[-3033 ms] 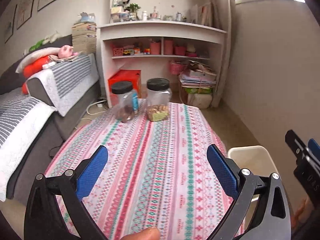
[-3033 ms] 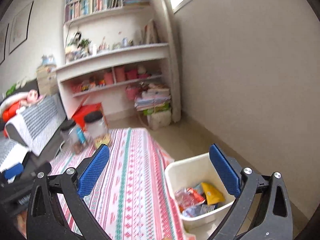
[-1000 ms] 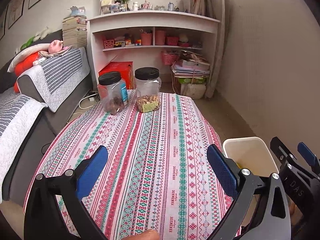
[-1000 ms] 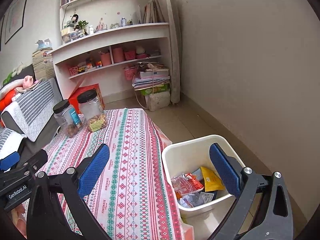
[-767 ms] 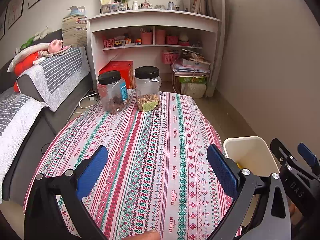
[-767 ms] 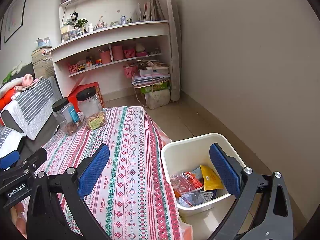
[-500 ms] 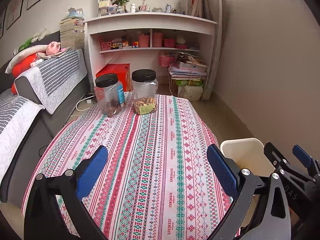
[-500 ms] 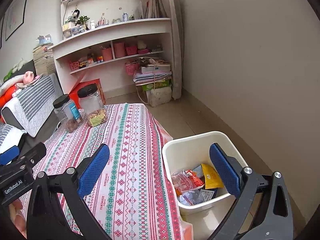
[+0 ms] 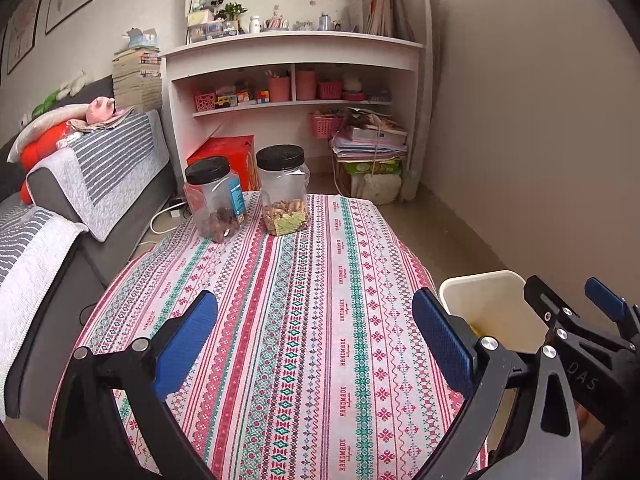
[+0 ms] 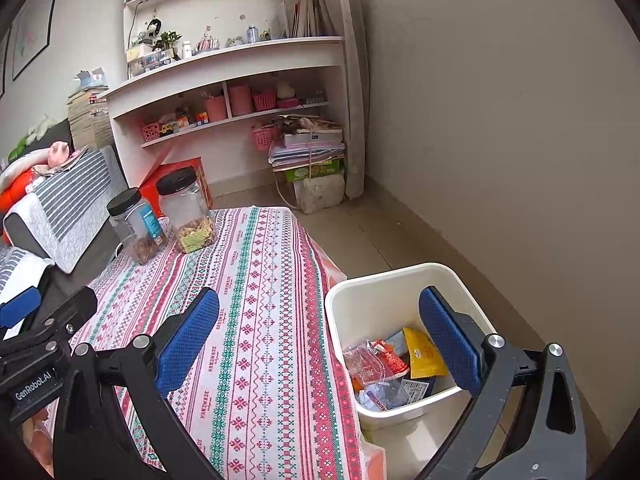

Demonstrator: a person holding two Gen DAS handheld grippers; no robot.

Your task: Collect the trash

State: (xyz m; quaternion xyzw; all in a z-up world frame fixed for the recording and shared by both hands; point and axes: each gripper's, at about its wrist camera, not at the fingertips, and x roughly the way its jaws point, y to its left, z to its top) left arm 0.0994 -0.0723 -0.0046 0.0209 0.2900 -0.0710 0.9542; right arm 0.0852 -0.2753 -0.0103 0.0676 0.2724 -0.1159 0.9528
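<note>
Between the left gripper jaws lies only the patterned cloth of the tabletop; the jaws stand wide apart and hold nothing. Ahead of these jaws, at the far end of the tabletop, stand two clear jars with black lids. The jar of dark nuts is ahead of the left jaw. The jar of pale nuts is just beside it, nearer the midline between the jaws; whether the two jars touch cannot be told. Outside the right jaw of the left gripper, off the tabletop edge, stands the white bin, partly hidden by that jaw. The right gripper shows beyond the bin in this view.

The right gripper jaws also stand wide apart and hold nothing. The tabletop edge and the near wall of the white bin lie between them. The right jaw overlaps the bin opening in the right wrist view. Inside the bin, below and just inside the right jaw, lies the trash: a yellow packet, a red-and-clear wrapper and a crumpled clear wrapper, piled in contact. Outside the left jaw, the left gripper shows at the frame edge.
</note>
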